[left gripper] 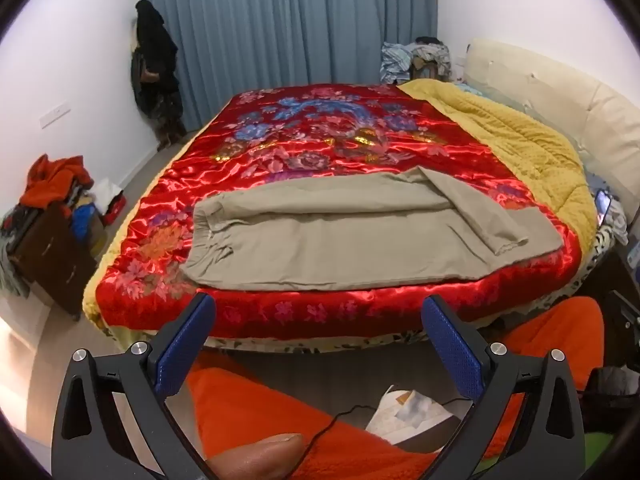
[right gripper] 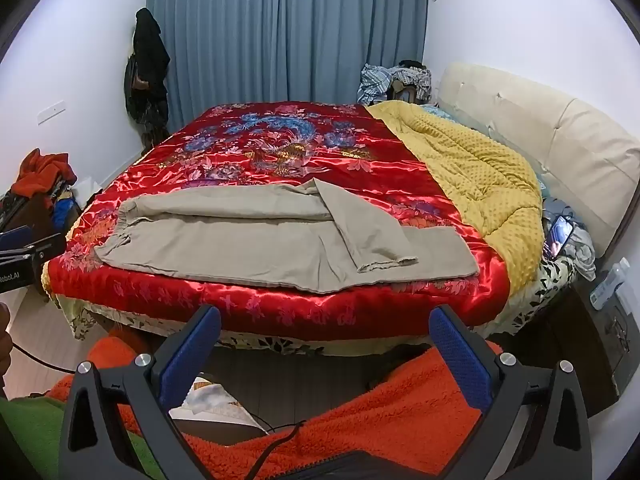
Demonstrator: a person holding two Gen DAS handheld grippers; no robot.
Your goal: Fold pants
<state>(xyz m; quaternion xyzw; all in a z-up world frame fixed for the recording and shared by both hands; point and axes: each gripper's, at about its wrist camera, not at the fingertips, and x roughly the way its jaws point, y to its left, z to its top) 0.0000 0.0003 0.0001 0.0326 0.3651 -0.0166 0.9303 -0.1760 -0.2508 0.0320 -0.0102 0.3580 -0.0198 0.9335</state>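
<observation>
Beige pants point(left gripper: 340, 236) point(right gripper: 256, 244) lie flat near the front edge of a bed, on a red floral satin quilt point(left gripper: 320, 136) point(right gripper: 288, 148). Their waistband is at the left and one leg is folded diagonally over the other toward the right. My left gripper point(left gripper: 318, 308) hangs open in front of the bed's edge, short of the pants, with nothing between its blue pads. My right gripper point(right gripper: 326, 320) is likewise open and empty, also short of the quilt's front edge. The left gripper's body point(right gripper: 24, 260) shows at the left edge of the right wrist view.
A yellow blanket point(left gripper: 520, 140) point(right gripper: 480, 168) lies along the bed's right side by a cream headboard point(right gripper: 560, 136). A phone point(right gripper: 558, 236) rests at the right edge. A dresser with piled clothes point(left gripper: 52, 220) stands left. Orange fleece legs point(right gripper: 380, 412) and a cable are below.
</observation>
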